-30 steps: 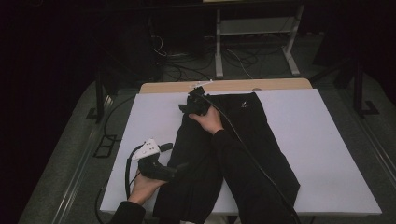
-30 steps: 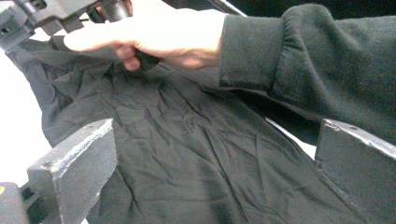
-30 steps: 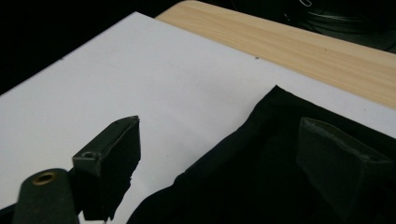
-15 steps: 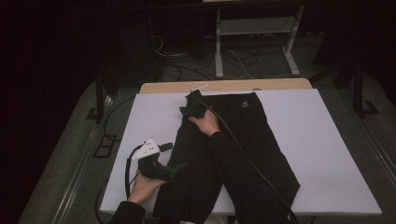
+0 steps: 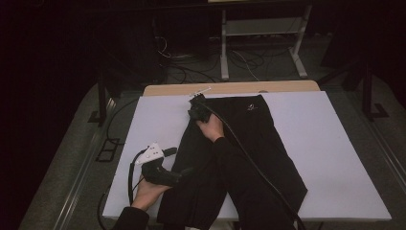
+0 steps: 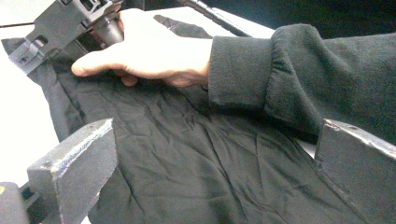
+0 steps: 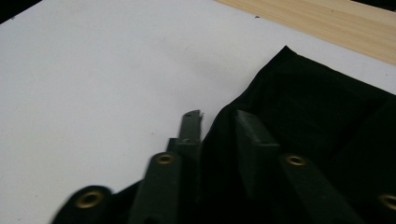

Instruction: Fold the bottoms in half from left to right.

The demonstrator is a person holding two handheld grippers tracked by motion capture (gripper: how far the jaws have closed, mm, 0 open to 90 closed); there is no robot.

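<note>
A black garment [image 5: 273,143] lies spread on the white table [image 5: 335,158]. My right gripper [image 5: 194,101] sits at its far left corner. In the right gripper view the jaws [image 7: 217,114] have just been closing and now stand narrow, pinching the cloth's edge [image 7: 317,107]. My left gripper [image 5: 188,170] rests at the garment's near left edge, pointing right. In the left gripper view its jaws [image 6: 217,123] stand wide open above wrinkled black cloth [image 6: 187,158]. Beyond them a hand holds the right gripper [image 6: 60,28].
A dark-sleeved forearm [image 5: 230,163] lies across the garment. A wooden strip [image 5: 230,88] borders the table's far edge. Cables and a metal frame [image 5: 261,43] stand on the floor behind. Bare white surface [image 7: 93,70] spreads left of the garment's corner.
The right hand has shifted slightly at the garment's far left corner. The left hand and its gripper have stayed put.
</note>
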